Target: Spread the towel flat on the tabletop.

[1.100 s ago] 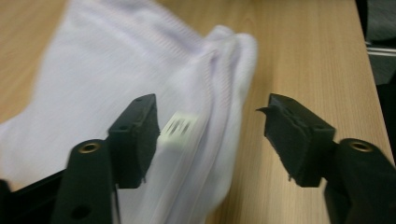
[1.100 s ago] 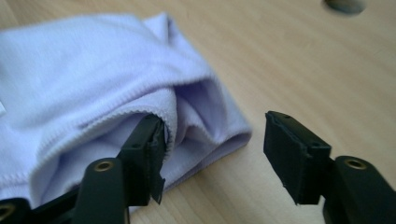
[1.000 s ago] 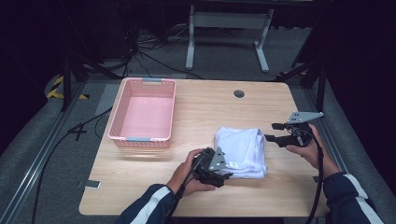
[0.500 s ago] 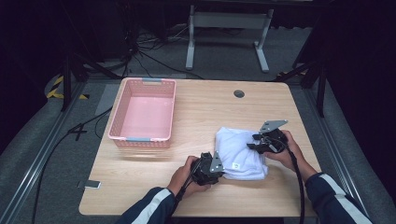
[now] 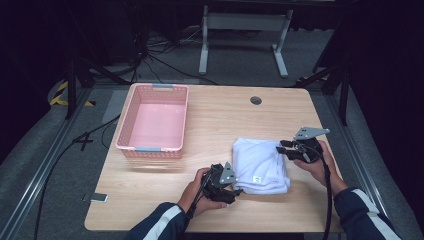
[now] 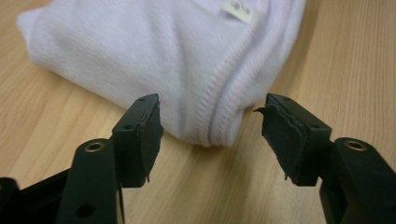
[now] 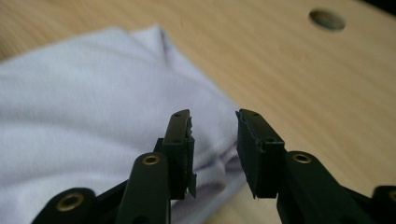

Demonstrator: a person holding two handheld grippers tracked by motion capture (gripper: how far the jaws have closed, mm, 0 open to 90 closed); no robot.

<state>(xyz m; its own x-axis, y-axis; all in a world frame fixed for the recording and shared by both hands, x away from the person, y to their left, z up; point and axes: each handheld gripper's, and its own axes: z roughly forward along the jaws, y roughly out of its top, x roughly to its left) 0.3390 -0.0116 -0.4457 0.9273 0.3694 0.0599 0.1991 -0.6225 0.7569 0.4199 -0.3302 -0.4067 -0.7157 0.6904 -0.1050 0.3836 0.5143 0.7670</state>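
Folded white cloth (image 5: 260, 165) lies lower right of centre on the table (image 5: 225, 115). Left gripper (image 6: 212, 128), jaws just opening, stands apart at its corner. Right gripper (image 7: 215, 140), jaws closing, remains apart over its edge.

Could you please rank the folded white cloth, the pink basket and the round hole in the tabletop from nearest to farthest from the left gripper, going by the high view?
From the left gripper:
1. Folded white cloth, right beside it, its near corner at the jaws.
2. Pink basket, up the table on the left.
3. Round hole, near the far edge.
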